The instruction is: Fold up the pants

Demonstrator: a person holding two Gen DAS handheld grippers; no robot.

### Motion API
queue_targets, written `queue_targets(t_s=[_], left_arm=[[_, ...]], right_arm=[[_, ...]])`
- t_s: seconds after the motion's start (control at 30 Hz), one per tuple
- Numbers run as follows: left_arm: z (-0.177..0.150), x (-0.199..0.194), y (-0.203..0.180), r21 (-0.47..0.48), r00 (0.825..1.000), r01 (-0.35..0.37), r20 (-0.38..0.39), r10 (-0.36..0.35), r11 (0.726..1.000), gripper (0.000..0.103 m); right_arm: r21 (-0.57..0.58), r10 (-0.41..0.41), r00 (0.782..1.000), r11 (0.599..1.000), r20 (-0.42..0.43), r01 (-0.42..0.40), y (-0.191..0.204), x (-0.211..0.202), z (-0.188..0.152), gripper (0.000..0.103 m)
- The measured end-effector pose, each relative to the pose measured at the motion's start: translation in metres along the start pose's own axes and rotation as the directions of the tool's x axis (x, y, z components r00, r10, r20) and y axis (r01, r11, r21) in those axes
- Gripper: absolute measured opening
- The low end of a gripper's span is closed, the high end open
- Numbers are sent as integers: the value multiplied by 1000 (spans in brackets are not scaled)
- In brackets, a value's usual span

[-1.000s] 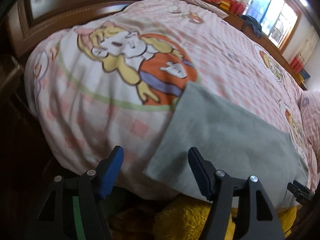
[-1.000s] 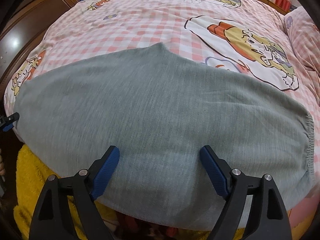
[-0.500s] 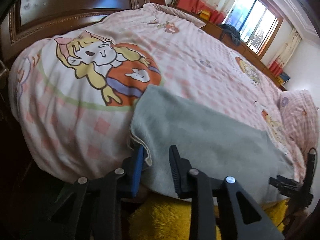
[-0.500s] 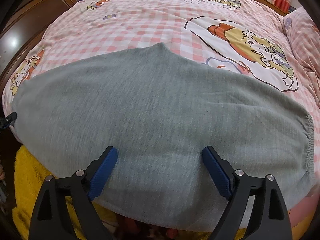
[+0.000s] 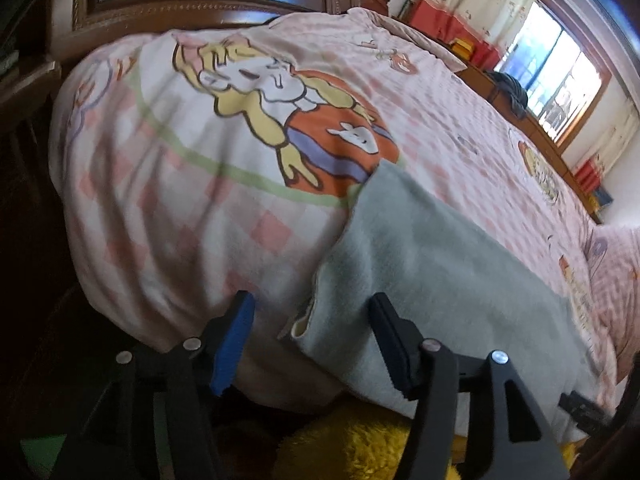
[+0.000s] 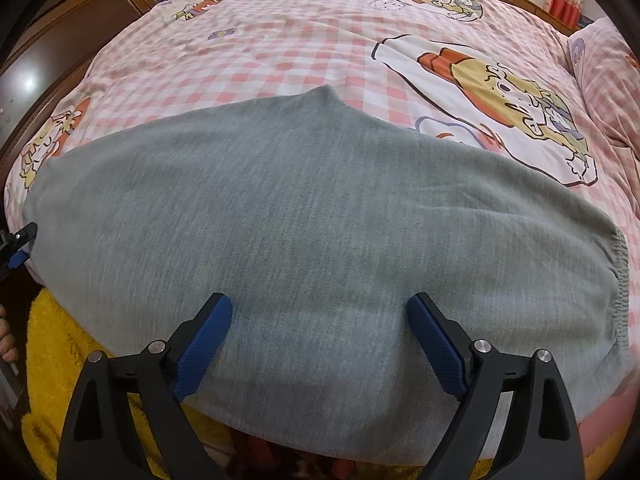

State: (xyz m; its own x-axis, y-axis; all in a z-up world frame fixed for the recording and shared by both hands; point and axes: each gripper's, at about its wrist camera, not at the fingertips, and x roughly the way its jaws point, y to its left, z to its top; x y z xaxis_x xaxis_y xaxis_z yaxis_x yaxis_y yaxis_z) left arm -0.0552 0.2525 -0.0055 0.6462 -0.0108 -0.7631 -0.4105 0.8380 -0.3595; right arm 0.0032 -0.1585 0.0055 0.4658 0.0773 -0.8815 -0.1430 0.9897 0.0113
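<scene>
The grey pants (image 6: 320, 216) lie folded flat on the pink checked bedspread (image 6: 304, 40), near the bed's front edge, with the elastic waistband (image 6: 618, 280) at the right. My right gripper (image 6: 320, 312) is open just above the pants' near edge, holding nothing. In the left wrist view the pants (image 5: 440, 264) run to the right, and their left hem corner (image 5: 308, 320) is slightly curled. My left gripper (image 5: 312, 312) is open with that corner between its fingers, not clamped.
A yellow fuzzy cloth (image 6: 60, 360) hangs below the bed's front edge. A dark wooden footboard (image 5: 192, 0) stands at the far left. A pillow (image 6: 608, 64) lies at the right. The window (image 5: 556, 72) and a low wooden ledge are beyond the bed.
My left gripper was open, then nearly shut around the pants' left hem corner, and is now open again with the corner left curled. The right gripper stayed open and barely moved.
</scene>
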Motion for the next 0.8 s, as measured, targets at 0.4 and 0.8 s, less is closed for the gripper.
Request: queue_targets(t_s=[0.4,0.8], left_arm=[[-3,-40,-26,15,992,99,74,-100,995,12],[-7,-72,-111,212,968,230,51,-246,950,12]], right_arm=[[-3,9,1000,1000,11,-9,0,-2,-2,93],[117,133,991,984,6,-133,-18,-24,2,77]])
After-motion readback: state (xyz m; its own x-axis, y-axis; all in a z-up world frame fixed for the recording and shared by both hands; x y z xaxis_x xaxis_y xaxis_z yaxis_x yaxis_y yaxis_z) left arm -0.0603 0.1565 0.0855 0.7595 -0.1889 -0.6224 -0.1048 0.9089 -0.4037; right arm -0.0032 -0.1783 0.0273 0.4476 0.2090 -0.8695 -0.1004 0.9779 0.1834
